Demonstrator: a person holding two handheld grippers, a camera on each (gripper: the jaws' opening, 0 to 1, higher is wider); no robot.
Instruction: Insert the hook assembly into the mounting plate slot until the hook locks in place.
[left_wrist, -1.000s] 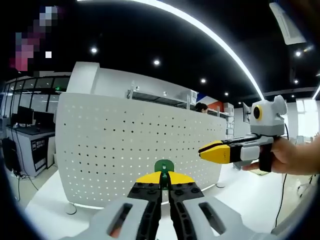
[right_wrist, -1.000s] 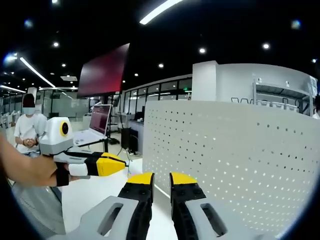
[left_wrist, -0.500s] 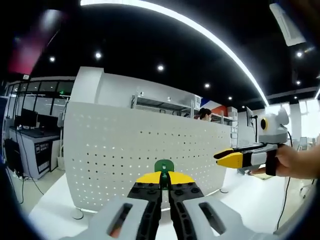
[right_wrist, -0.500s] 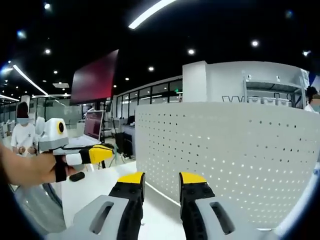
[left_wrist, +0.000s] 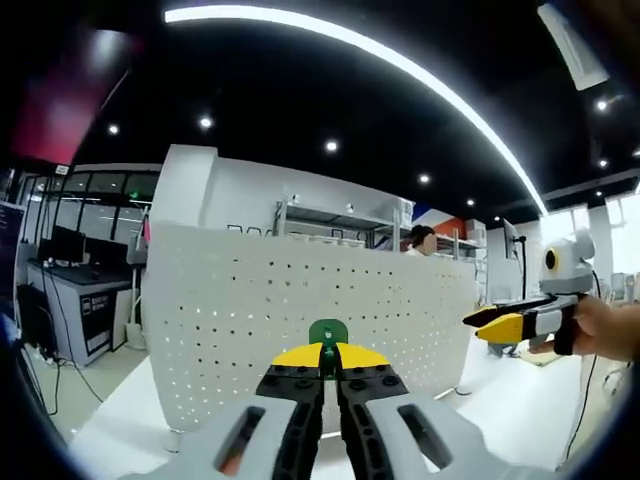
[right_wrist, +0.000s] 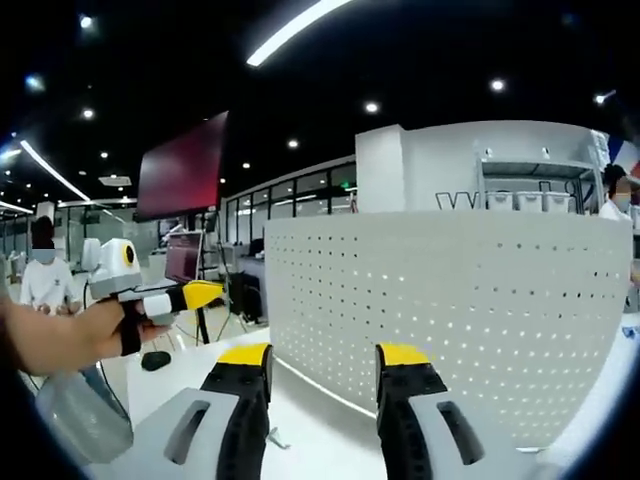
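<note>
A white perforated mounting plate (left_wrist: 300, 330) stands upright on a white table, also in the right gripper view as the mounting plate (right_wrist: 450, 310). My left gripper (left_wrist: 328, 352) is shut on a green hook assembly (left_wrist: 327, 333), whose rounded top pokes up between the yellow tips, just short of the plate. The left gripper (right_wrist: 195, 295) also shows at the left of the right gripper view, held by a hand. My right gripper (right_wrist: 322, 352) is open with nothing between its jaws, facing the plate's left end. The right gripper (left_wrist: 505, 322) appears at the right of the left gripper view.
The white table (right_wrist: 310, 420) carries the plate on small feet. A clear bottle (right_wrist: 80, 425) sits low left and a dark small object (right_wrist: 155, 360) lies on the table. Desks with monitors (left_wrist: 60, 270) and shelving stand behind. A person (right_wrist: 45, 280) sits far off.
My right gripper has opened wider. Both views have drawn back from each other, so the other gripper looks smaller and further to the side. The left gripper still holds the green hook.
</note>
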